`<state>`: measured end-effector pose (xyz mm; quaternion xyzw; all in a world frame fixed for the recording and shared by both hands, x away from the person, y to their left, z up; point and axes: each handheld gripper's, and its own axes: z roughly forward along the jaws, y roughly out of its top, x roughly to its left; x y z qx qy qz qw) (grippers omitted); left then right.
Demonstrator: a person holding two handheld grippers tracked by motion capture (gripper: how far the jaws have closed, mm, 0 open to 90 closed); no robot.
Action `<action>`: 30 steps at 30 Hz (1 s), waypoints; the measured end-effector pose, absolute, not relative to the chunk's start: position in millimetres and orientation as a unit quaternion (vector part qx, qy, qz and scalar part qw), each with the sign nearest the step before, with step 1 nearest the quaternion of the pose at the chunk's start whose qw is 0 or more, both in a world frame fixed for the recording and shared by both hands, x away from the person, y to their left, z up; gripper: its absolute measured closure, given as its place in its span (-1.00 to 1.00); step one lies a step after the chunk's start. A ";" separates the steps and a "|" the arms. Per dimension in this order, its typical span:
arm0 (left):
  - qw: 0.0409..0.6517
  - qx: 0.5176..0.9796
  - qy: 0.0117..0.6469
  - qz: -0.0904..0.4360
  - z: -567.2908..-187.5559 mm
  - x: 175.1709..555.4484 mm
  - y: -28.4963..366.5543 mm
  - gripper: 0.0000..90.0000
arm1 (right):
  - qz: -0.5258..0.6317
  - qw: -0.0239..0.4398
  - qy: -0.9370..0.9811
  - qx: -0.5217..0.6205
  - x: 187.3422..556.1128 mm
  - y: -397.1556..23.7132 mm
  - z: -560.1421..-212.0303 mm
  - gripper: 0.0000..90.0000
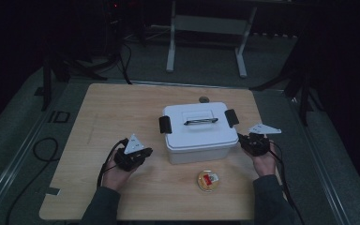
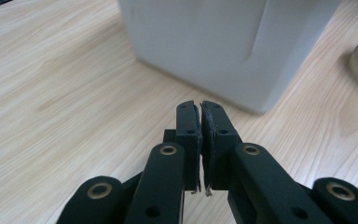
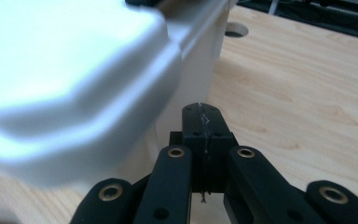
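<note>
The white lidded box (image 1: 198,132) is sitting mid-counter (image 1: 117,108). The left gripper (image 1: 143,153) is lying low beside its left front corner, the right gripper (image 1: 242,138) angling at its right edge; both pinched together, empty.

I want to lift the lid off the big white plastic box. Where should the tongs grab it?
Probably the thin dark handle lying across the middle of the white plastic box's lid. Come straight down from above, since it sits on top, and close across the bar's thin side. The black clips at both ends seem to hold the lid, so flip those open first.
</note>
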<state>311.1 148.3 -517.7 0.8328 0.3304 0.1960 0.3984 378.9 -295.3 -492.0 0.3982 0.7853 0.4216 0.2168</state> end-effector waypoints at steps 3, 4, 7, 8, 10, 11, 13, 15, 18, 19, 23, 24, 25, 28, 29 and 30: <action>0.392 0.834 0.334 0.199 -519.2 307.2 156.6 0.91 | 0.426 0.216 0.785 0.395 382.3 -291.0 -489.3 1.00; 0.390 0.833 0.338 0.200 -519.4 305.9 159.9 0.90 | 0.428 0.214 0.785 0.394 383.1 -290.2 -488.8 1.00; 0.386 0.830 0.346 0.205 -520.3 301.6 167.7 0.90 | 0.435 0.206 0.784 0.393 384.5 -289.4 -488.5 1.00; 0.383 0.830 0.347 0.207 -520.9 299.9 169.5 0.90 | 0.438 0.202 0.783 0.392 384.7 -289.6 -488.8 1.00; 0.381 0.831 0.349 0.207 -522.1 296.8 173.0 0.89 | 0.441 0.196 0.782 0.393 384.8 -289.3 -489.6 1.00; 0.380 0.830 0.350 0.208 -522.6 295.8 174.7 0.89 | 0.442 0.195 0.783 0.392 384.8 -288.6 -489.9 1.00; 0.378 0.830 0.353 0.209 -523.2 294.7 176.9 0.89 | 0.442 0.193 0.785 0.389 385.0 -286.8 -490.2 1.00; 0.379 0.829 0.354 0.210 -522.6 294.8 178.0 0.90 | 0.442 0.190 0.787 0.386 385.3 -283.7 -490.3 1.00; 0.382 0.827 0.354 0.211 -522.2 295.3 176.9 0.90 | 0.440 0.190 0.792 0.378 386.5 -277.8 -490.4 1.00; 0.381 0.829 0.352 0.212 -522.1 295.6 176.5 0.90 | 0.440 0.190 0.793 0.376 387.2 -276.1 -490.2 1.00; 0.382 0.828 0.352 0.212 -522.0 296.5 175.6 0.90 | 0.441 0.185 0.799 0.366 388.8 -267.8 -489.8 1.00; 0.384 0.826 0.353 0.212 -521.7 296.6 175.6 0.90 | 0.441 0.185 0.799 0.366 388.8 -267.8 -489.8 1.00; 0.385 0.826 0.353 0.213 -521.2 296.7 175.8 0.90 | 0.441 0.184 0.799 0.365 388.3 -266.1 -489.9 1.00; 0.388 0.823 0.355 0.215 -520.1 296.9 176.8 0.91 | 0.442 0.181 0.803 0.356 386.3 -261.9 -490.7 1.00; 0.388 0.823 0.356 0.216 -519.8 296.9 177.3 0.91 | 0.442 0.180 0.804 0.354 385.7 -260.8 -490.9 1.00; 0.388 0.822 0.357 0.217 -519.7 297.1 177.7 0.92 | 0.443 0.178 0.805 0.353 385.1 -259.7 -491.1 1.00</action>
